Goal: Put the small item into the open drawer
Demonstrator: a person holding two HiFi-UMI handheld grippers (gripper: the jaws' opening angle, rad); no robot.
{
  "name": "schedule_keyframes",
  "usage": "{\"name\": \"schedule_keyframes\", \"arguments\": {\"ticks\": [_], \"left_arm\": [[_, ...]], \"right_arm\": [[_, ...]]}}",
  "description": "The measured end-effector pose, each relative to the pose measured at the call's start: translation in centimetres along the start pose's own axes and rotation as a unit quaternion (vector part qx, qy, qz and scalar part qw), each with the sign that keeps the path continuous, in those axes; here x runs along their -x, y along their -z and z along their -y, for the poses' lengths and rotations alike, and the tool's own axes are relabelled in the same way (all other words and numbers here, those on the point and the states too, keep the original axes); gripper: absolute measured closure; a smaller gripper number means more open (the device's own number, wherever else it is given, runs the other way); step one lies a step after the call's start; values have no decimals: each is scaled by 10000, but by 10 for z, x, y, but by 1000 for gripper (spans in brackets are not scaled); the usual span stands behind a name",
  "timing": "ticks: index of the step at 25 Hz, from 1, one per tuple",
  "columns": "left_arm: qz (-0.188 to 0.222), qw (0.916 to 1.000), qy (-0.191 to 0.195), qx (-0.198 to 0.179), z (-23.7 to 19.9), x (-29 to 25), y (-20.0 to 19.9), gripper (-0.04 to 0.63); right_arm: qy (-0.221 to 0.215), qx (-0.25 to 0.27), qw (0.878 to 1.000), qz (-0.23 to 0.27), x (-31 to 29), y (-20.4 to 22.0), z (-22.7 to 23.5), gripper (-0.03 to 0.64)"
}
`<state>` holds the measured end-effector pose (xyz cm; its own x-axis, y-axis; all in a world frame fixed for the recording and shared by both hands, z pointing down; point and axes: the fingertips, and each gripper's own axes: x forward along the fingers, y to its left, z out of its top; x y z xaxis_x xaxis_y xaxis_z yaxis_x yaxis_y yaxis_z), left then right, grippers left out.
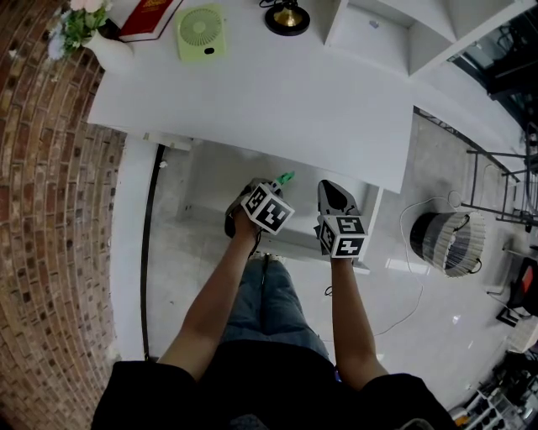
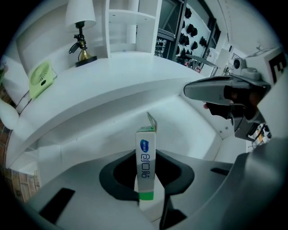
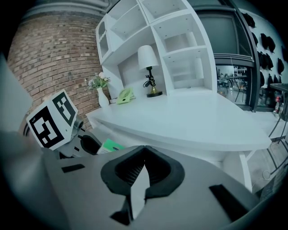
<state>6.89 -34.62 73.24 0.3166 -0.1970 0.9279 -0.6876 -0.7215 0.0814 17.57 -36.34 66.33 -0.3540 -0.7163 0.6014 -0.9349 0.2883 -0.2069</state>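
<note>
The small item is a narrow white box with a green band and blue print. It stands upright between the jaws of my left gripper, which is shut on it. From the head view its green end pokes out past the left gripper, over the open white drawer under the desk edge. My right gripper hangs just to the right of the left one. Its jaws meet at the tips with nothing between them. The right gripper view also catches the box beside the left gripper's marker cube.
The white desk carries a green fan, a lamp base, a red book, a flower vase and a white shelf unit. A brick wall runs along the left. A wire basket sits on the floor at right.
</note>
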Motion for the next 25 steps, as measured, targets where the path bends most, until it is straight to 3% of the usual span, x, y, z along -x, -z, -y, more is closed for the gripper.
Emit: {"name": "schedule_keyframes", "arguments": {"ticks": [11,19,22,25], "left_arm": [[361,9993,-19,-45,2,2,-9,414],[551,9985,-37,-66,4,11,-14,411],[815,9965,-158,-65,2,32,-20,411],[1328,9907,-295,62,-1,70,-31,431]], "right_arm": [[97,-24,9999,27,3,0,2,615],[121,-18,9999,114,9,-6,-1,615],[140,-28,9997,213,17,-12,-2,615],[191,-107,9988,438,33,-24,-2,615]]}}
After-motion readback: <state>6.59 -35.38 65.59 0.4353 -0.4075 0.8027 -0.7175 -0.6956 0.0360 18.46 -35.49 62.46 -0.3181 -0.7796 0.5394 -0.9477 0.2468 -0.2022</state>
